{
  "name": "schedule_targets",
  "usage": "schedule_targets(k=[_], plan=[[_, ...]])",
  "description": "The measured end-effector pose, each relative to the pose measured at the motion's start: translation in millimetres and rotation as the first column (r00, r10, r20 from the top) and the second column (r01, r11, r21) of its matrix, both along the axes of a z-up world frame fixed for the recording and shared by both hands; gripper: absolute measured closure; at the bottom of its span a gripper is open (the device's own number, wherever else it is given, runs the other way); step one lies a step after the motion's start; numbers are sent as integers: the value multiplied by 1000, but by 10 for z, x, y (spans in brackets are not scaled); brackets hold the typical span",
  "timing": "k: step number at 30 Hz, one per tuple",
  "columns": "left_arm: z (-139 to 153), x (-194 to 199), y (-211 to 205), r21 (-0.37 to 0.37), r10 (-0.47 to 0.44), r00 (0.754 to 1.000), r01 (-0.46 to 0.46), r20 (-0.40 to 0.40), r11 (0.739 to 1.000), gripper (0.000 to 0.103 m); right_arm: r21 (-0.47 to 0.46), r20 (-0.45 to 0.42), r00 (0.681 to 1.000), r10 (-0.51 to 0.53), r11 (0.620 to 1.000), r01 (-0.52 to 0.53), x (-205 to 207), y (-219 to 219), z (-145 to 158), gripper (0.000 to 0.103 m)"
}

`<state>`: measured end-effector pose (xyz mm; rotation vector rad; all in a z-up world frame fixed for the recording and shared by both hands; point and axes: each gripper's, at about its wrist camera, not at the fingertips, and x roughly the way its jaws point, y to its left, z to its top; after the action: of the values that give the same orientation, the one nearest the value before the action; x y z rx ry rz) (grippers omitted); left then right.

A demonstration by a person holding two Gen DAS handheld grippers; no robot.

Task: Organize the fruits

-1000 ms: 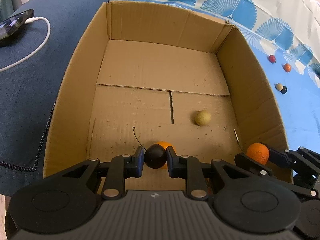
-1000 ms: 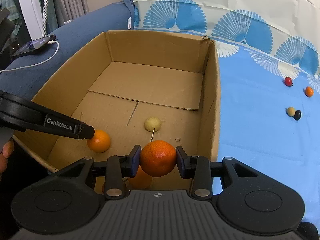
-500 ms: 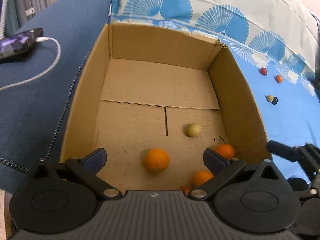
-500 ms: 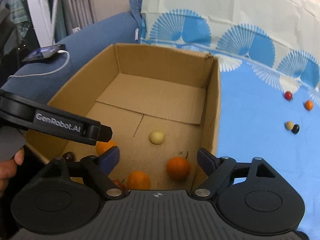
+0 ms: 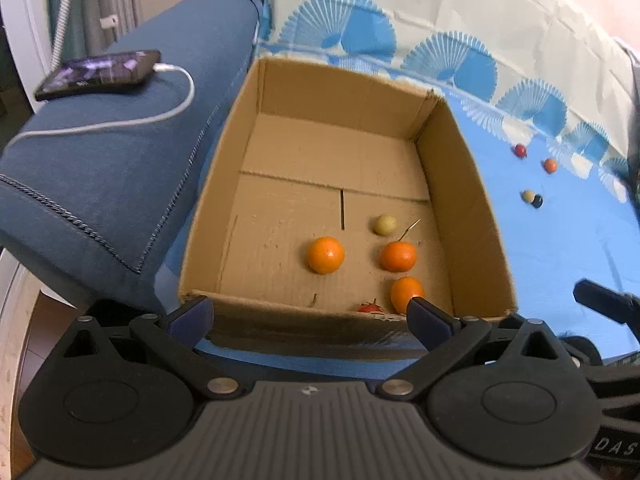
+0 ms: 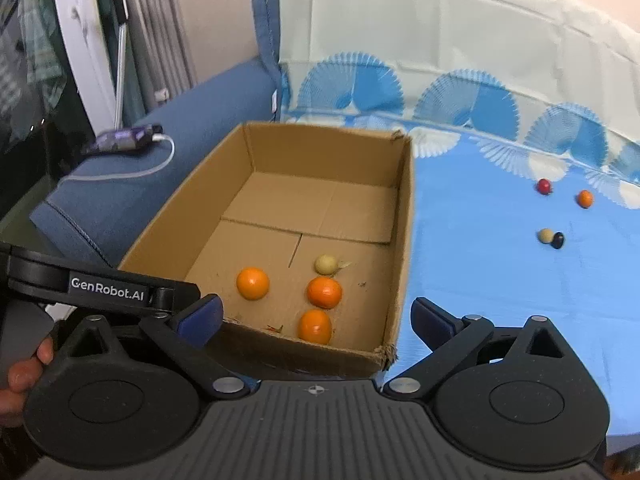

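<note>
An open cardboard box [image 5: 208, 208] holds three oranges [image 5: 325, 255], [image 5: 398, 256], [image 5: 406, 292], a pale yellow fruit [image 5: 385, 225] and a red fruit [image 5: 370, 307] half hidden by the near wall. My left gripper [image 5: 308, 316] hangs open above the box's near edge, with nothing between its fingers. In the right wrist view the same box [image 6: 402, 240] lies ahead. My right gripper [image 6: 316, 318] is above the near right corner, its jaws still opening, nothing between them. The left gripper's finger [image 6: 100, 288] crosses that view at the left.
Several small loose fruits lie on the blue cloth to the right: red [image 6: 543, 186], orange [image 6: 585, 198], pale [image 6: 545, 235] and dark [image 6: 557, 240]. A phone [image 5: 100, 74] on a white cable rests on the blue sofa arm [image 5: 100, 184] left of the box. A person's hand [image 6: 24, 372] holds the left tool.
Both grippers opened: the left let go of a dark fruit, the right of an orange, and both fell into the box. Both grippers then rose and drew back from it.
</note>
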<state>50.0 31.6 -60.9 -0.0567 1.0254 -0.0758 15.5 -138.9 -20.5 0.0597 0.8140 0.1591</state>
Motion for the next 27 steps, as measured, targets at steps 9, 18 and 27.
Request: schedule_targets(k=[9, 18, 27], plan=[[324, -361, -87, 16, -25, 994, 23, 106, 1000, 0, 8, 101, 994, -42, 999, 41, -411, -41, 243, 2], [482, -609, -161, 29, -45, 986, 41, 161, 999, 0, 16, 160, 986, -50, 999, 48, -645, -60, 377, 1], [560, -747, -175, 39, -50, 981, 43, 189, 998, 0, 34, 176, 983, -55, 998, 50, -757, -87, 425, 1]])
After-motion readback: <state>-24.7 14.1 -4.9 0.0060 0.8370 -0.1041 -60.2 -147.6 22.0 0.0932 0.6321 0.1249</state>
